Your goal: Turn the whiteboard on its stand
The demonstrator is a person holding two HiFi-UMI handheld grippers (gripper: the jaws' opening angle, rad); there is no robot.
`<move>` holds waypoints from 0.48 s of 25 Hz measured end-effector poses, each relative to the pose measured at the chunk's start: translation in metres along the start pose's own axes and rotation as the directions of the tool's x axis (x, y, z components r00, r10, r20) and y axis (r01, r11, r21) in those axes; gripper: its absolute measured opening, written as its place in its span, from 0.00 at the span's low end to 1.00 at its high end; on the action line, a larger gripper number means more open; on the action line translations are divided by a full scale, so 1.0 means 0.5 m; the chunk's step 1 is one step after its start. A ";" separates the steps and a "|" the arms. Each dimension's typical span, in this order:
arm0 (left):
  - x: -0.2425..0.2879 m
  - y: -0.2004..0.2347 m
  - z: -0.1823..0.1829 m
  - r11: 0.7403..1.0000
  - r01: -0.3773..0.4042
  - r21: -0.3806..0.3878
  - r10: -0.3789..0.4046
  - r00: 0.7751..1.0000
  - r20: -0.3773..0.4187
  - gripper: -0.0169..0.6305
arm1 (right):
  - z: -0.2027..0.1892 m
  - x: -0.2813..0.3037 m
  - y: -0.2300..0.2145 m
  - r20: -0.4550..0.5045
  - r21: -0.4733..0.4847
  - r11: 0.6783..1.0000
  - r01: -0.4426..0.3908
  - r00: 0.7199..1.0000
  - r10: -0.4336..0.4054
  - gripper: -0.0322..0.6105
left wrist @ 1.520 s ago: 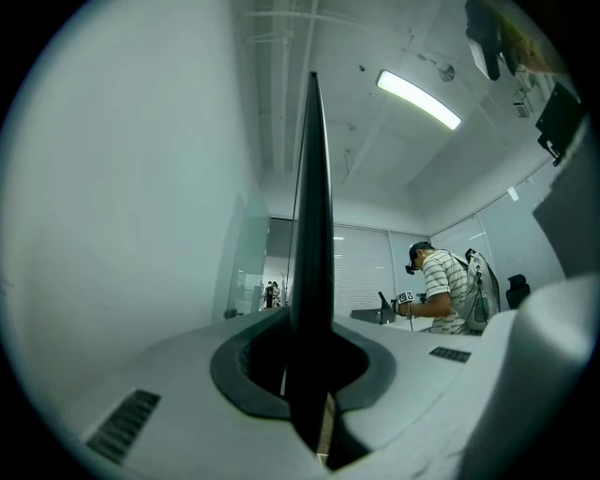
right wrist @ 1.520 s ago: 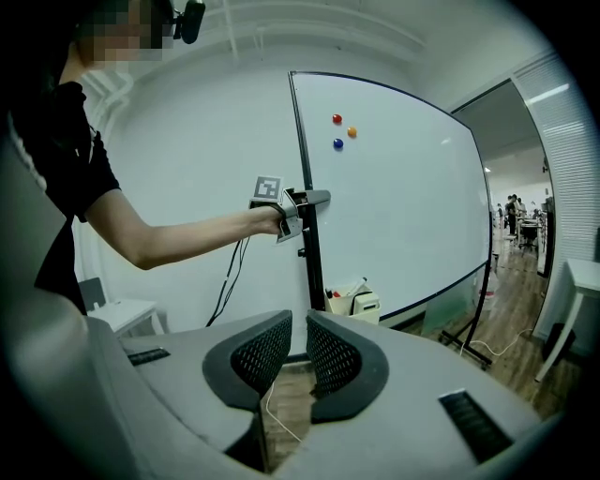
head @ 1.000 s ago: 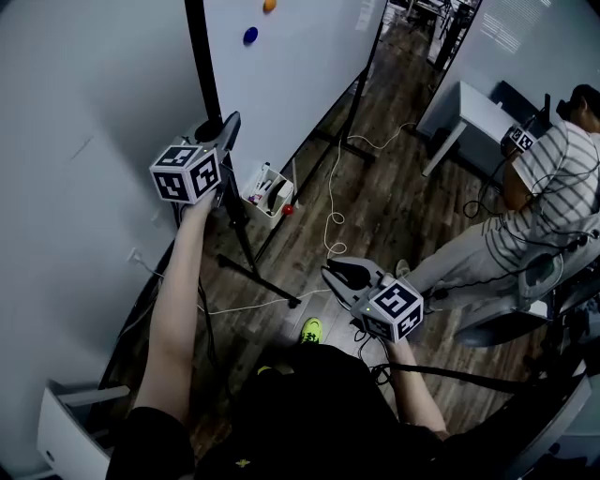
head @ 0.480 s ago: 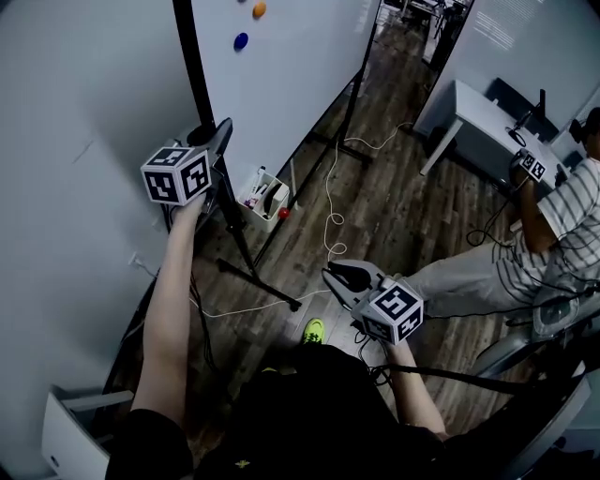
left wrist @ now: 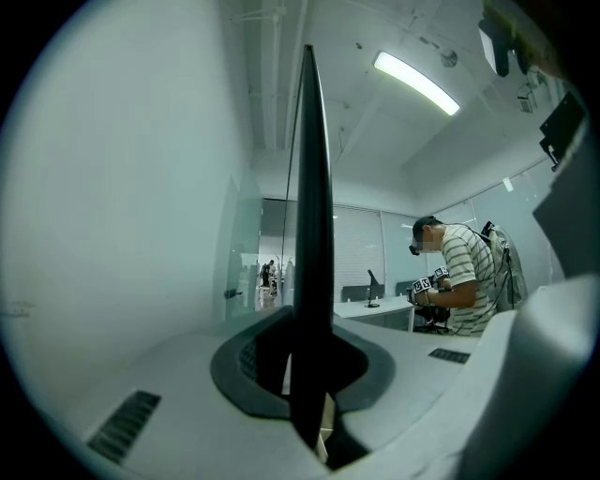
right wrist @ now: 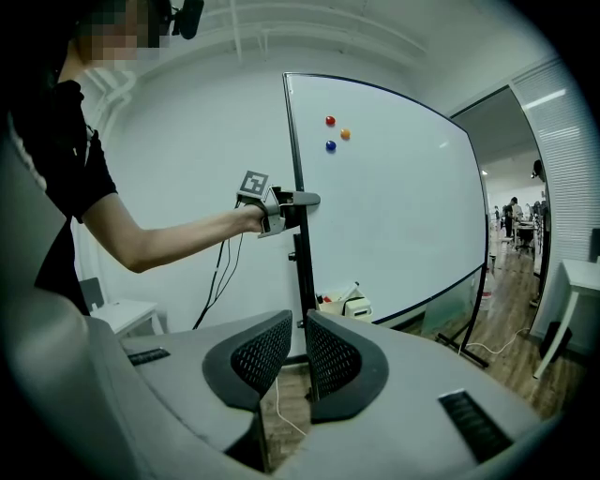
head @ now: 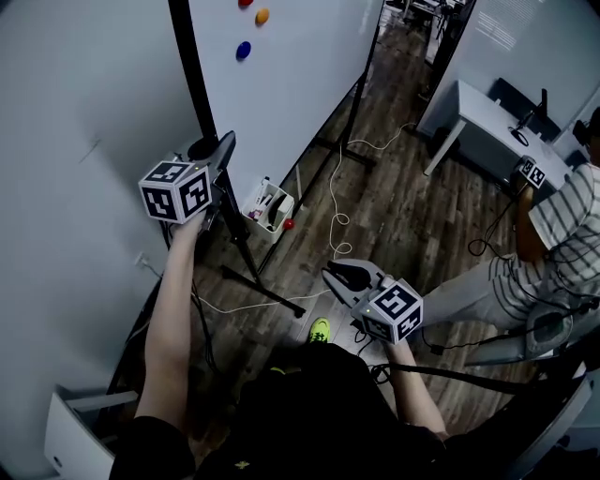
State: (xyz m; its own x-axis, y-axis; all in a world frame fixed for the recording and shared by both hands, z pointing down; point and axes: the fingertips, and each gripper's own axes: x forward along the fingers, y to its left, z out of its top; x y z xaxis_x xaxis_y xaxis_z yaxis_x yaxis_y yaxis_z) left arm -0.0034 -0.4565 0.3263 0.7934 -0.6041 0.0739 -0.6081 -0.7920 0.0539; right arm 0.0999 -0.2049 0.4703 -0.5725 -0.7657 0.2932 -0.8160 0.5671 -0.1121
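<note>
One clamp on the board edge, turn barely begun

Head view: the left hand-held gripper (head: pixel 223 148) is clamped on the black side edge of the whiteboard (head: pixel 300 84), which is upright on its stand (head: pixel 251 272) by the wall. Since a second ago both have hardly shifted; only a red magnet (head: pixel 246 4) is new at the top.
Left gripper view: the jaws pinch that frame, seen edge-on.
Right gripper view: the right hand-held gripper (right wrist: pixel 300 352) has its jaws all but together, empty, well apart from the board.
Likely the grip is set and the swing is still to come.
</note>
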 end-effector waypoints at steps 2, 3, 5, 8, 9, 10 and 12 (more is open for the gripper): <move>-0.005 -0.006 0.009 1.000 0.004 -0.001 -0.004 1.000 -0.007 0.10 | 0.010 -0.002 -0.009 -0.002 0.006 1.000 0.009 1.000 -0.009 0.15; -0.006 -0.008 0.012 1.000 0.007 0.000 -0.007 1.000 -0.008 0.10 | 0.013 -0.001 -0.014 -0.002 0.009 1.000 0.013 1.000 -0.013 0.15; -0.007 -0.011 0.013 1.000 0.013 0.001 -0.013 1.000 -0.009 0.10 | 0.018 0.004 -0.021 0.002 0.011 1.000 0.015 1.000 -0.015 0.15; -0.010 -0.019 0.023 1.000 0.009 0.004 -0.009 1.000 -0.015 0.10 | 0.036 0.009 -0.016 0.010 0.007 1.000 0.000 1.000 0.000 0.15; -0.011 -0.023 0.028 1.000 0.006 0.003 -0.006 1.000 -0.018 0.10 | 0.043 0.009 -0.013 0.013 0.006 1.000 -0.005 1.000 0.004 0.15; -0.011 -0.026 0.035 1.000 0.004 0.004 -0.003 1.000 -0.022 0.10 | 0.051 0.008 -0.011 0.016 0.006 1.000 -0.007 1.000 0.007 0.15; -0.013 -0.029 0.042 1.000 0.003 0.007 -0.003 0.999 -0.034 0.10 | 0.060 0.008 -0.008 0.019 0.009 1.000 -0.008 1.000 0.008 0.15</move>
State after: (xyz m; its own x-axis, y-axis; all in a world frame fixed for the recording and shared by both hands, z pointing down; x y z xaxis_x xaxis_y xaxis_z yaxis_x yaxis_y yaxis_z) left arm 0.0005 -0.4430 0.3040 0.7940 -0.5982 0.1077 -0.6052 -0.7947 0.0477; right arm 0.0986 -0.2196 0.4434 -0.5803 -0.7670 0.2738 -0.8121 0.5704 -0.1232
